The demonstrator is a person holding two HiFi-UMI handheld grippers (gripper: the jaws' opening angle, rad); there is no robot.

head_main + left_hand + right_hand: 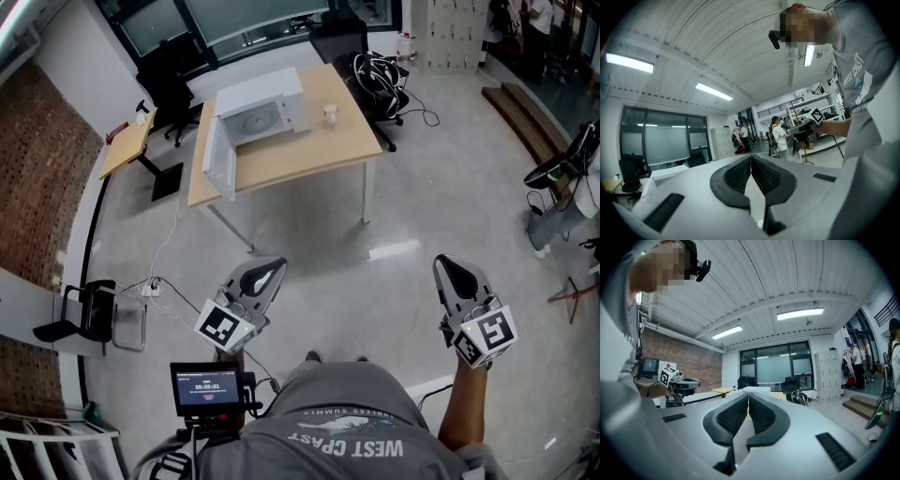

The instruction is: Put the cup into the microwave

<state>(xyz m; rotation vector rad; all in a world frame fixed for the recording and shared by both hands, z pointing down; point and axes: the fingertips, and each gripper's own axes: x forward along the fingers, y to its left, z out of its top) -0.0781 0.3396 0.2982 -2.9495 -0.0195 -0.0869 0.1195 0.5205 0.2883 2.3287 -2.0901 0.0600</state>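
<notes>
Cup (330, 114): small, pale, upright on the wooden table (319, 155), in the far half near the right edge. It stood just right of the microwave, not touching it, and nothing held it.

Microwave (272, 108): white, on the far left part of the table. Its door (217, 159) hung wide open out to the left edge, and the round turntable (253, 120) showed inside.

Left gripper (270, 270) and right gripper (448, 268): both held level, well short of the table's near edge, over bare floor. In the left gripper view the black ribbed pads of the left gripper (751, 161) met at the tips with nothing between them. The right gripper (748, 401) stood the same in its own view, pads together and empty.

Room:
- Grey polished floor (375, 272).
- Brick wall (37, 187) on the left.
- Large windows (780, 369) behind the table.
- Strip lights (799, 313) on a ribbed white ceiling.
- Small side desk (127, 145) and black office chair (169, 89) left of the table.
- Another chair heaped with cables (380, 75) at the far right corner.
- Grey lockers (828, 373) and low steps (520, 108) to the right.
- Power strip (150, 289) on the floor.
- Other people (777, 136) stood farther off.

Writing: the grey shirt (347, 422) read "WEST", the next word apparently "COAST"; the line above was too small to read. The readout on the small screen (206, 386) was not legible.
</notes>
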